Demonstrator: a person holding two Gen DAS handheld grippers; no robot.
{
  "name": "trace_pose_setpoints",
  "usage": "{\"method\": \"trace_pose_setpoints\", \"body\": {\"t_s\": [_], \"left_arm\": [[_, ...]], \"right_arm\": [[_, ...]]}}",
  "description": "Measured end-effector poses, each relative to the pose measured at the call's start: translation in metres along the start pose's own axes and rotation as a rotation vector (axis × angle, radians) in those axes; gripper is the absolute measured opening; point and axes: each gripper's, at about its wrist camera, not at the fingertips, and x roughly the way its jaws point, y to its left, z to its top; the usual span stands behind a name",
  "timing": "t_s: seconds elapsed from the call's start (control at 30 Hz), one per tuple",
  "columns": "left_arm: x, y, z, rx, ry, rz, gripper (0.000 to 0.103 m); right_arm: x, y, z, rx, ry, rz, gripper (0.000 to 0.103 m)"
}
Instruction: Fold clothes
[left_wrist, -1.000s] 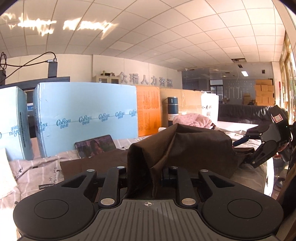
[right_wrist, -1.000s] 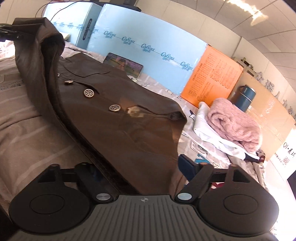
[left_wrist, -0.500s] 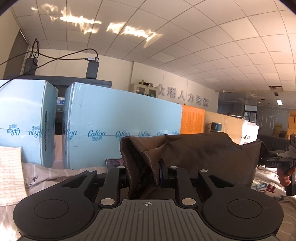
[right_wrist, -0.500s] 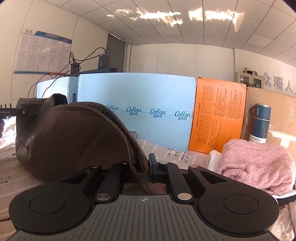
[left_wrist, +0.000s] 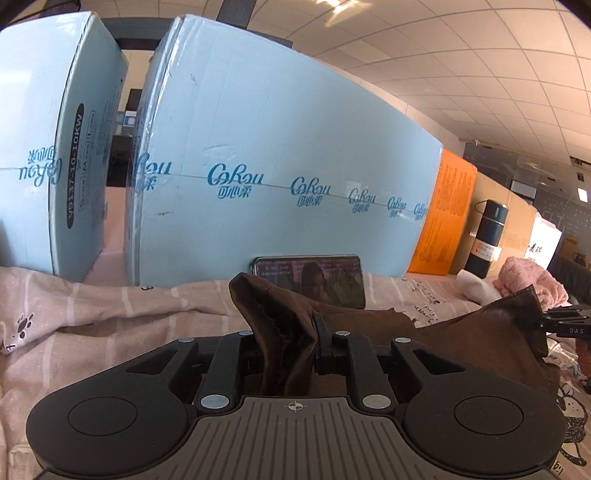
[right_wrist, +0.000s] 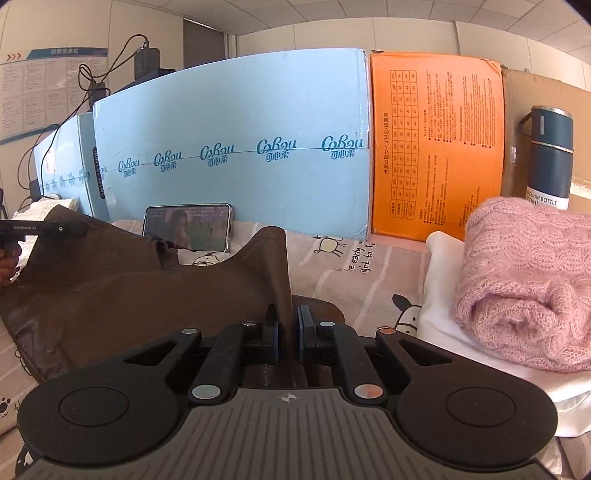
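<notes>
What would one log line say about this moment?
left gripper: shut on brown garment | right gripper: shut on brown garment | garment low over bed sheet

The right gripper (right_wrist: 287, 328) pinches a raised fold of the brown garment (right_wrist: 147, 291) between its closed fingers. The cloth stretches leftward to the left gripper (right_wrist: 75, 229), which clamps its far corner. Behind it a phone (right_wrist: 188, 230) leans against a light-blue box (right_wrist: 236, 147). A folded pink sweater (right_wrist: 524, 277) rests on white cloth (right_wrist: 439, 306) at right, in front of an orange box (right_wrist: 436, 147) and a dark-blue vacuum bottle (right_wrist: 550, 158).
</notes>
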Motion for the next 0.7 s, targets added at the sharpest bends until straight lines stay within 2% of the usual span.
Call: {"method": "trace_pose_setpoints", "body": {"t_s": [0.03,0.07,0.1,0.13,0.17,0.2,0.27,0.33,0.47,0.53,0.57,0.6,0.7], "left_arm": [[0.005,0.005,0.0,-0.025,0.025,0.001,0.023],[0.008,0.013,-0.002,-0.077,0.046,-0.017,0.031],[0.01,0.023,-0.004,-0.144,0.07,-0.057,0.047],[0.008,0.031,-0.006,-0.208,0.094,-0.115,0.055],[0.006,0.04,-0.009,-0.272,0.118,-0.176,0.069],[-0.001,0.044,-0.011,-0.307,0.115,-0.223,0.082],[-0.017,0.045,-0.014,-0.309,0.093,-0.247,0.092],[-0.031,0.04,-0.015,-0.281,0.088,-0.223,0.093],[-0.042,0.034,-0.024,-0.287,0.094,-0.192,0.093],[-0.041,0.026,-0.025,-0.259,0.09,-0.123,0.092],[-0.039,0.023,-0.024,-0.239,0.087,-0.078,0.077],[-0.036,0.021,-0.023,-0.22,0.09,-0.05,0.047],[-0.024,0.02,-0.023,-0.177,0.104,0.033,0.017]], "right_arm": [[0.001,-0.005,-0.001,0.03,0.006,-0.013,0.018],[0.002,-0.009,-0.003,0.063,0.013,-0.018,0.022],[0.003,-0.013,-0.004,0.099,0.015,-0.003,0.029],[0.004,-0.017,-0.006,0.135,0.016,0.011,0.034],[0.005,-0.021,-0.007,0.168,0.015,0.027,0.039],[0.003,-0.022,-0.008,0.191,0.001,0.05,0.039],[0.001,-0.021,-0.009,0.23,-0.013,0.06,0.051],[0.003,-0.019,-0.01,0.265,0.007,-0.002,0.051],[0.006,-0.025,-0.015,0.387,0.039,-0.083,0.051],[0.005,-0.027,-0.017,0.436,0.046,-0.099,0.051],[0.005,-0.027,-0.018,0.454,0.049,-0.106,0.048],[0.005,-0.027,-0.018,0.47,0.052,-0.112,0.046],[0.004,-0.023,-0.018,0.454,0.053,-0.136,0.04]]}}
